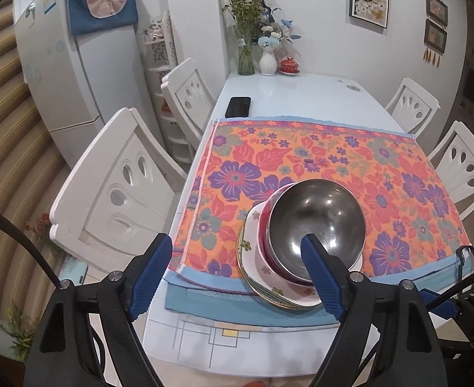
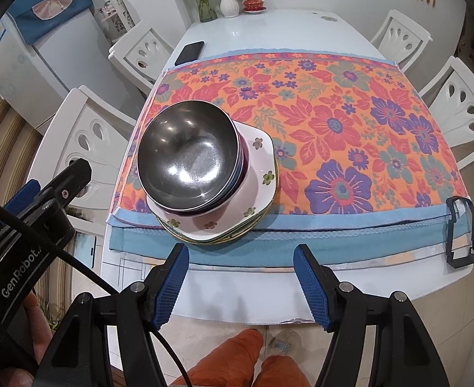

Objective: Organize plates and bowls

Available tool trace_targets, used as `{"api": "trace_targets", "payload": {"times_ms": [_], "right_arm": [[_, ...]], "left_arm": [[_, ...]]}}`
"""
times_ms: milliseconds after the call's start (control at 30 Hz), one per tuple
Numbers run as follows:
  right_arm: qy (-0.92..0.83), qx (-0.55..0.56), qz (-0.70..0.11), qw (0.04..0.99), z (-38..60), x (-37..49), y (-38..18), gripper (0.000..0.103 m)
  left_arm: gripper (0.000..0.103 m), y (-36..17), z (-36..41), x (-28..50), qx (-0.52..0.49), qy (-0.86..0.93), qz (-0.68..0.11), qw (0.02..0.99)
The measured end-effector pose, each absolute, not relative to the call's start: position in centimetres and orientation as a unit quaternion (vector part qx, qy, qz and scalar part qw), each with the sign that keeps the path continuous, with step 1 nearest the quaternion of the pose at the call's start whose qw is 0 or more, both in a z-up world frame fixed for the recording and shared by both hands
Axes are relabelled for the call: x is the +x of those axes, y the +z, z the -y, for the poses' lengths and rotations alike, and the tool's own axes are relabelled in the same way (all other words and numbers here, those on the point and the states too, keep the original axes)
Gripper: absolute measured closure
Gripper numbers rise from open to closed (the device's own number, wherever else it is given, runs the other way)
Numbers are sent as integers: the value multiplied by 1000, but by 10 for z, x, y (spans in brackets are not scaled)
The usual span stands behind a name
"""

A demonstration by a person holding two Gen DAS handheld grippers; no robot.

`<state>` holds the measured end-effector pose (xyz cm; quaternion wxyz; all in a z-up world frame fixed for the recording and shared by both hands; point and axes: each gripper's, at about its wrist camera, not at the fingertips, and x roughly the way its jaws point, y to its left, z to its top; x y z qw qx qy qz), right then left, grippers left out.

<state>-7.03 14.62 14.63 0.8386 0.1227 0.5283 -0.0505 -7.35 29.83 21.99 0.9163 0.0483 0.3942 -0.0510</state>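
A steel bowl point(image 1: 317, 222) sits on top of nested bowls, which rest on a stack of white flowered plates point(image 1: 269, 274) at the near edge of the floral cloth point(image 1: 333, 161). The same steel bowl point(image 2: 188, 158) and plates point(image 2: 259, 174) show in the right wrist view. My left gripper point(image 1: 237, 251) is open and empty, raised above the table's near left edge, its right finger in front of the bowl. My right gripper point(image 2: 241, 258) is open and empty, above the table's near edge, short of the stack. The left gripper's body point(image 2: 43, 200) shows at the left.
A black phone point(image 1: 237, 106) lies beyond the cloth. Vases with flowers point(image 1: 256, 51) and a red lidded cup point(image 1: 290, 64) stand at the far end. White chairs point(image 1: 124, 187) flank the table. A black clip point(image 2: 460, 232) holds the cloth's near right corner.
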Motion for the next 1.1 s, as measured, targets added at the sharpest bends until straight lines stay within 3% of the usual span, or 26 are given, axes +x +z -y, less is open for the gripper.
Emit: {"api": "trace_targets", "payload": {"times_ms": [1100], "right_arm": [[-112, 168, -518, 831, -127, -27, 138, 38]], "left_arm": [[22, 224, -276, -19, 83, -104, -412, 901]]}}
